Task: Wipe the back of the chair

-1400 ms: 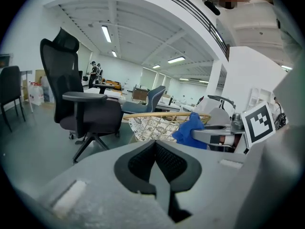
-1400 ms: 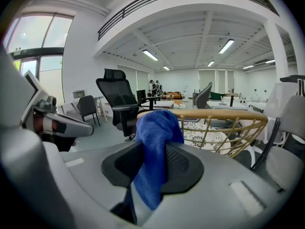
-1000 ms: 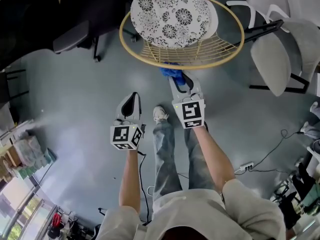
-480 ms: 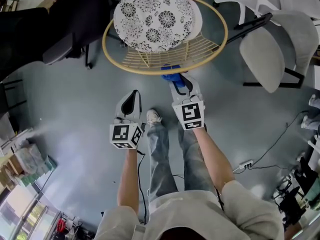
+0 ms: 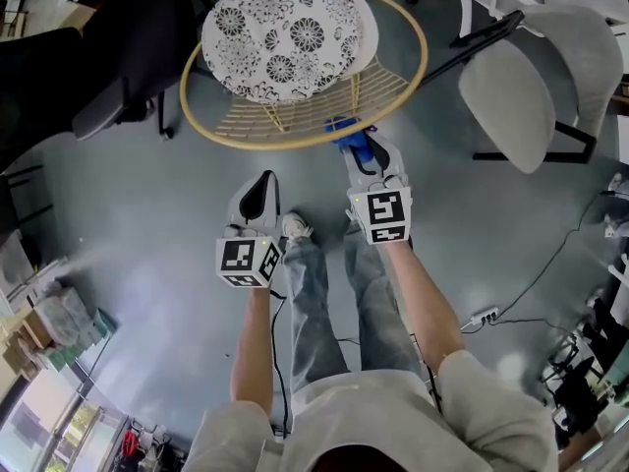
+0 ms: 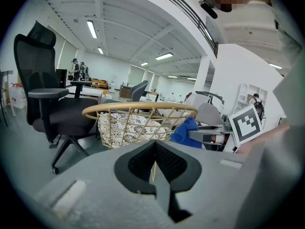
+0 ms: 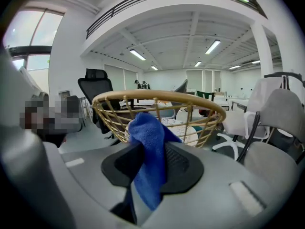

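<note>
Right hand-held gripper [image 5: 363,149] slid blue cloth [image 5: 347,132] rightward along chair rim [image 5: 275,147].

Both forearms are stretched forward toward 12 o'clock. The left hand-held gripper [image 5: 261,187] is kept nearer the body, its jaws pressed together with nothing between. At its 2 o'clock, the right hand-held gripper [image 5: 366,153] is clamped on a blue cloth [image 7: 148,147].

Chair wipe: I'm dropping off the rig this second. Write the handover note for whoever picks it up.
Right gripper: shut on the blue cloth, held at the near side of the wicker chair's rim; contact looks likely, not certain.
Left gripper: shut, empty, short of the chair.
Patterned cushion lies in the seat.
Done: cloth gripped and at the chair back. How much is wiped can't be told.
Left: run the cloth along rim and spokes.
</note>
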The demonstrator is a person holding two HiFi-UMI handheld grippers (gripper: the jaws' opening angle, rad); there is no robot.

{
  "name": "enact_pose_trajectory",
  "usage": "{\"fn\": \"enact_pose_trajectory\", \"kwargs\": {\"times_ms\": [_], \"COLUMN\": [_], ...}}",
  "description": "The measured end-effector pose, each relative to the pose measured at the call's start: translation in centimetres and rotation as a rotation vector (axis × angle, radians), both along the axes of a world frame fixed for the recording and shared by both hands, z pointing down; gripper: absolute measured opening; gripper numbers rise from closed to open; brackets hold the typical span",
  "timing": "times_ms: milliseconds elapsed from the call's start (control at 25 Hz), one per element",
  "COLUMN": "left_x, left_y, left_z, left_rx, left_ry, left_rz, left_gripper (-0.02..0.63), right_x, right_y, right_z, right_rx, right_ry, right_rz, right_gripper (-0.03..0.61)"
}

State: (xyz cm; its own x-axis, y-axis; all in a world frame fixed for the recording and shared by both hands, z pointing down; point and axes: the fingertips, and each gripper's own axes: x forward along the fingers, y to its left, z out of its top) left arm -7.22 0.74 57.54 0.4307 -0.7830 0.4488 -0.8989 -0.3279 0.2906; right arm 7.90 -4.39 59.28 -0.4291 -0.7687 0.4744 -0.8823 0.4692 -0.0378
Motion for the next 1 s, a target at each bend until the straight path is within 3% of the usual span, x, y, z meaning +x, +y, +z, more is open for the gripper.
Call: {"fn": "enact_pose_trajectory", "kwargs": {"times_ms": [320, 480, 680, 1000], "left_x": [2.6, 3.3, 3.2, -0.9], "left_y": [-1.1, -1.5, -1.0, 0.4], "left_z": [-0.1, -0.1, 0.0, 0.5], "left_rx": [0.003, 0.004, 0.001, -0.012], "left_ry": [0.0, 0.002, 0.006, -0.007], "left_rz": [0.03, 0.035, 0.034, -0.026], "left_gripper": [0.003, 0.003, 0.002, 0.003], "right_x": [6.7, 7.9, 6.8, 0.2], "right_y": [-1.6, -1.2, 0.6, 2.6], "right_z": [0.3, 0.5, 1.5, 3.0], "right_rx": [0.008, -0.003, -0.031, -0.077], "right_ry": [0.023, 0.038, 0.035, 0.021], "right_rz": [0.122, 0.133, 0.112, 0.002], "right_gripper": [0.107, 0.107, 0.107, 0.107]}}
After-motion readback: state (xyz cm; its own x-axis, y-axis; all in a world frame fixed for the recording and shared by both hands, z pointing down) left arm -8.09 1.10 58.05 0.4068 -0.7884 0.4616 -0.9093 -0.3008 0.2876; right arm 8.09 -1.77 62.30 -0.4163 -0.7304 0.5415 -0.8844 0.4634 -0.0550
